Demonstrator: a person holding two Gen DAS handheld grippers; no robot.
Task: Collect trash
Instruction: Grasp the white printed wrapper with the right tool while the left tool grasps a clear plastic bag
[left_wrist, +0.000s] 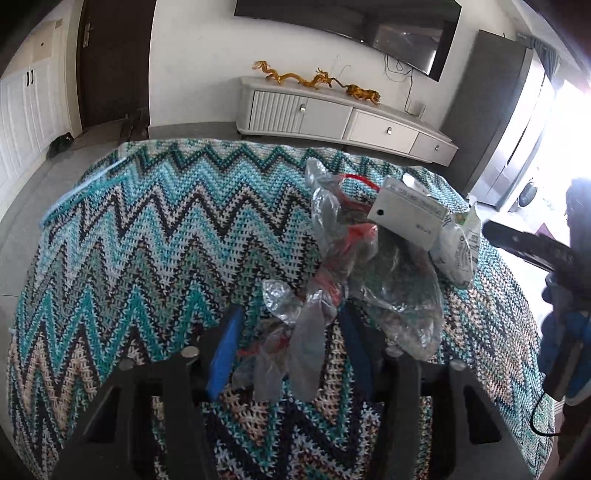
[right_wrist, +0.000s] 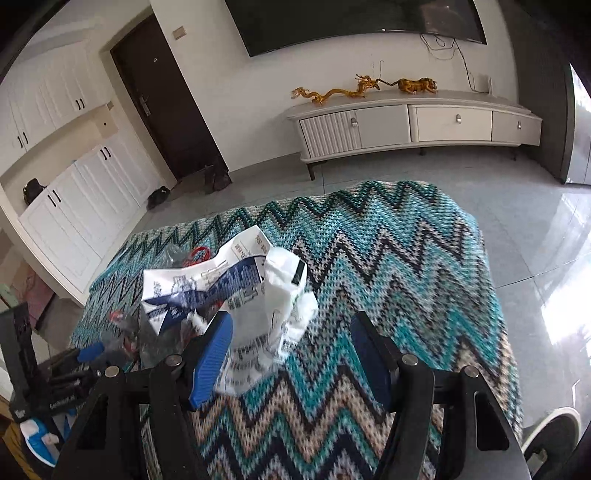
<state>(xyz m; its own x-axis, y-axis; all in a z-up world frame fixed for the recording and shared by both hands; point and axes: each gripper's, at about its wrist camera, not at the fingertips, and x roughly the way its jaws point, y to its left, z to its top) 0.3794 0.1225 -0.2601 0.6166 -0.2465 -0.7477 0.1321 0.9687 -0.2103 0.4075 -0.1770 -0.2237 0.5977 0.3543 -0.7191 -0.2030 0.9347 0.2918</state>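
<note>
A pile of trash lies on a table covered with a zigzag knit cloth (left_wrist: 147, 236). In the left wrist view it is crumpled clear plastic bags (left_wrist: 373, 273) with red trim, a small grey-white box (left_wrist: 410, 212) and a white printed wrapper (left_wrist: 458, 251). My left gripper (left_wrist: 290, 332) is open, its blue pads on either side of the near end of the clear plastic. In the right wrist view my right gripper (right_wrist: 291, 341) is open around the white printed wrapper (right_wrist: 273, 306), next to a blue-and-white crumpled paper (right_wrist: 199, 288). The cloth (right_wrist: 406, 266) lies under it.
A TV cabinet (right_wrist: 413, 125) with golden figurines stands by the far wall under a TV. White cupboards (right_wrist: 74, 206) and a dark door are at the left. The other gripper shows at the right edge of the left wrist view (left_wrist: 565, 280) and at the lower left of the right wrist view (right_wrist: 74, 365).
</note>
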